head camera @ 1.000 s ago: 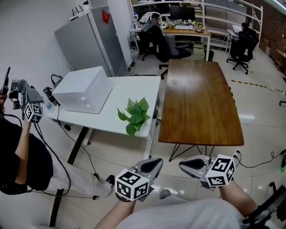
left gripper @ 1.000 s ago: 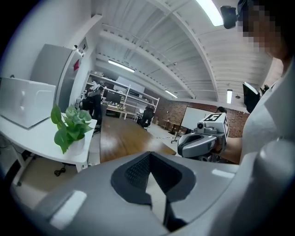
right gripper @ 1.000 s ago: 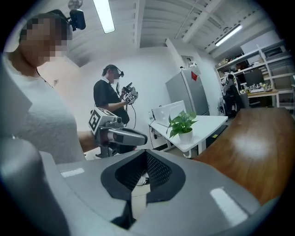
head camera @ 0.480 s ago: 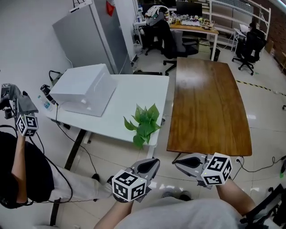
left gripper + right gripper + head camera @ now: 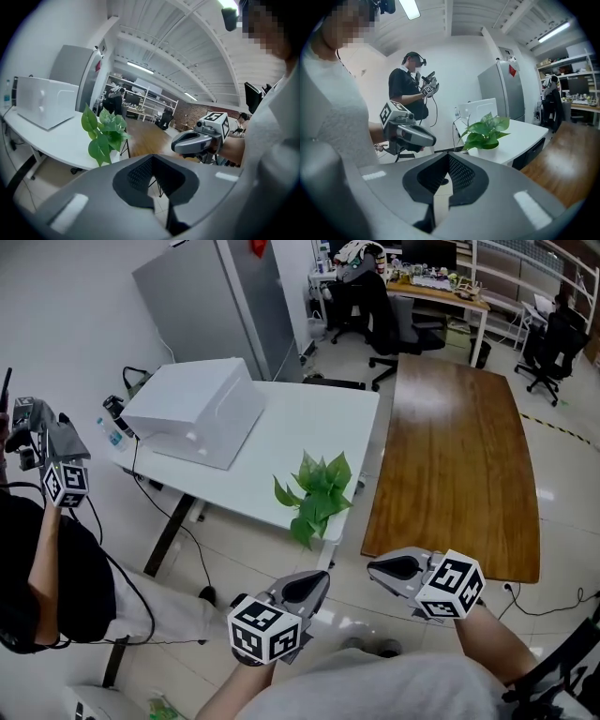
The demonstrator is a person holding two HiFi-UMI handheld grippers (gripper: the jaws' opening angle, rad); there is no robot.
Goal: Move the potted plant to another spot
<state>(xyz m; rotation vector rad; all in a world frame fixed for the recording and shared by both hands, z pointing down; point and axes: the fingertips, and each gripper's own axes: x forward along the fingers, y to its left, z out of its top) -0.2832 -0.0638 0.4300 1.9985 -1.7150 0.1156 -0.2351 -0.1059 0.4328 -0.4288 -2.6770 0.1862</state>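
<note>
The potted plant (image 5: 317,491), green and leafy, stands near the front right corner of the white table (image 5: 281,442). It also shows in the left gripper view (image 5: 104,131) and the right gripper view (image 5: 486,131). Both grippers hover over the floor short of the table, side by side, pointing toward it. My left gripper (image 5: 309,585) (image 5: 157,187) is shut and holds nothing, below and slightly left of the plant. My right gripper (image 5: 380,566) (image 5: 445,183) is shut and holds nothing, nearer the wooden table (image 5: 459,465). Neither touches the plant.
A white box (image 5: 192,413) sits on the white table's far left part. A second person (image 5: 47,549) holding grippers stands at the left. A grey cabinet (image 5: 220,306) stands behind, with office chairs (image 5: 394,320) and a desk (image 5: 436,282) farther back. Cables hang under the table.
Both grippers have moved forward toward the tables, still side by side and shut. The plant and tables now sit closer and more to the right in the head view.
</note>
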